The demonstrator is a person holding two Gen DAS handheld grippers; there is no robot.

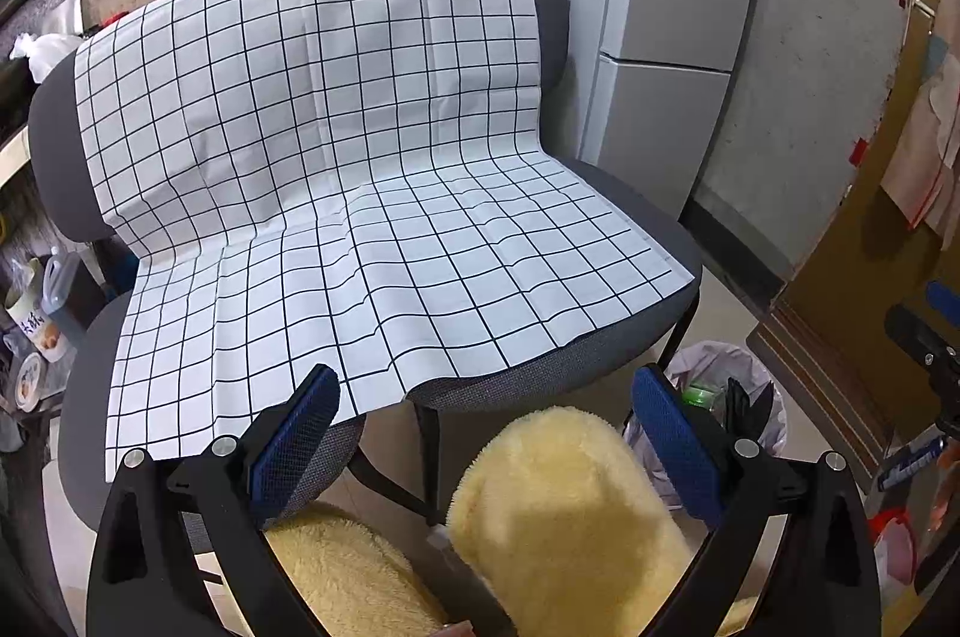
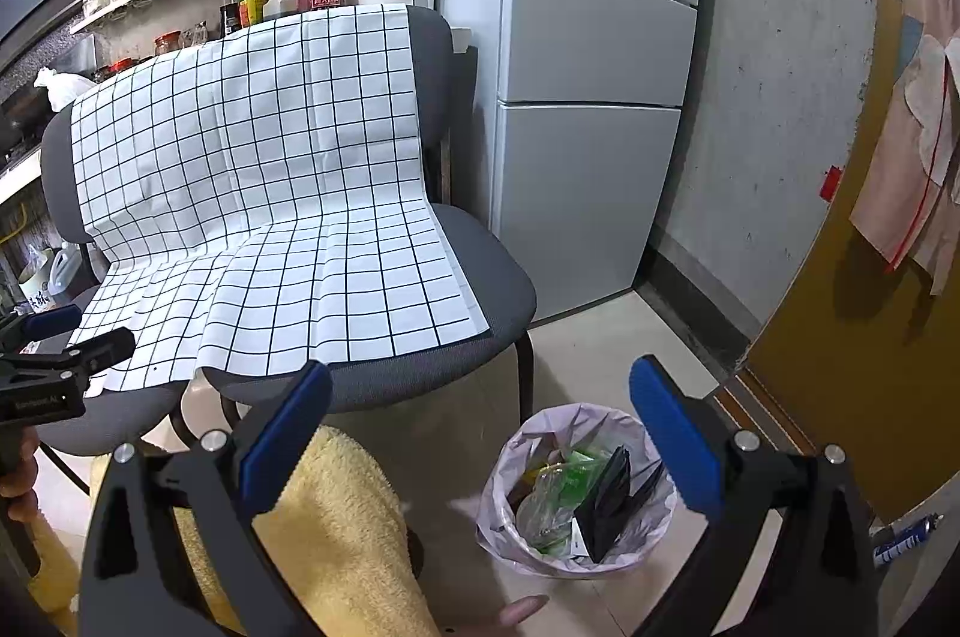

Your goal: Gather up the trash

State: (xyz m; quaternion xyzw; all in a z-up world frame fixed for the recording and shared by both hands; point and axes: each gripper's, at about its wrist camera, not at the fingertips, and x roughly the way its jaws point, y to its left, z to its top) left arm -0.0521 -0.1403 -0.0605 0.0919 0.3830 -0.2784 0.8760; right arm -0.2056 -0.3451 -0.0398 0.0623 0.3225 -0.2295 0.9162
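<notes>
Ahead of the fingers, grey chairs point(image 2: 480, 289) under a checked cloth point(image 2: 270, 193), a pale fridge point(image 2: 594, 97) right, concrete wall point(image 2: 774, 97) beyond.

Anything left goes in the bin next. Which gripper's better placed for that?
Right, probably. The right gripper hangs open almost directly above the bin. The left gripper is open over the cloth, with the bin off to its right.

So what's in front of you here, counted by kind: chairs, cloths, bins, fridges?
Chairs: 2, one on the right, one on the left
Checked cloth: 1, draped over both
Trash bin: 1, on the floor, with rubbish inside
Fridge: 1
Total: 5
</notes>
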